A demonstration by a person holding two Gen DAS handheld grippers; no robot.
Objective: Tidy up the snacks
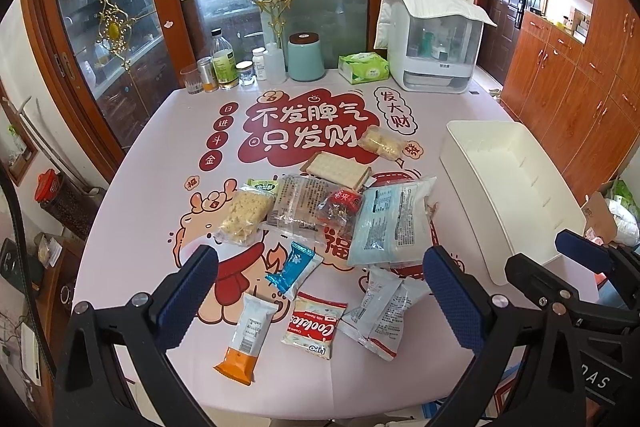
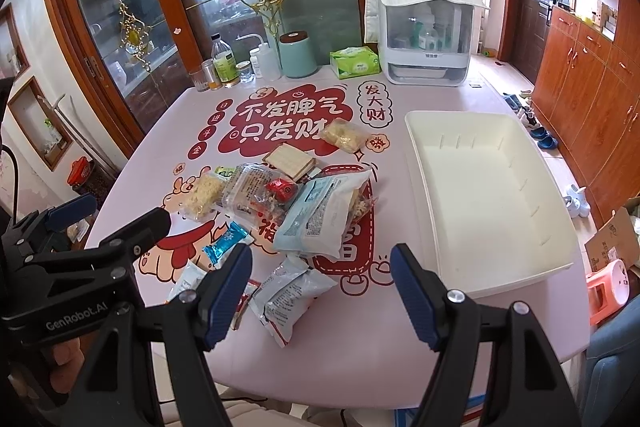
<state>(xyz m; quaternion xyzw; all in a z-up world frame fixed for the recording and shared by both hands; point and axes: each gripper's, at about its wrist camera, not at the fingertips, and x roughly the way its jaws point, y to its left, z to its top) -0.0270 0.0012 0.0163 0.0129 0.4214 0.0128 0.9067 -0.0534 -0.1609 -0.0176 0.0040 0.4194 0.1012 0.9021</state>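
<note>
Just ahead of both open tongs point(image 1: 320, 291) point(image 2: 320, 291), scattered snacks point(image 1: 320, 211).

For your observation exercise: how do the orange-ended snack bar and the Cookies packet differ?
The snack bar is long and narrow; the Cookies packet is broader and squarish. The bar has an orange end; the packet bears red lettering. Both lie flat, side by side, on the table, outside the white bin.
</note>
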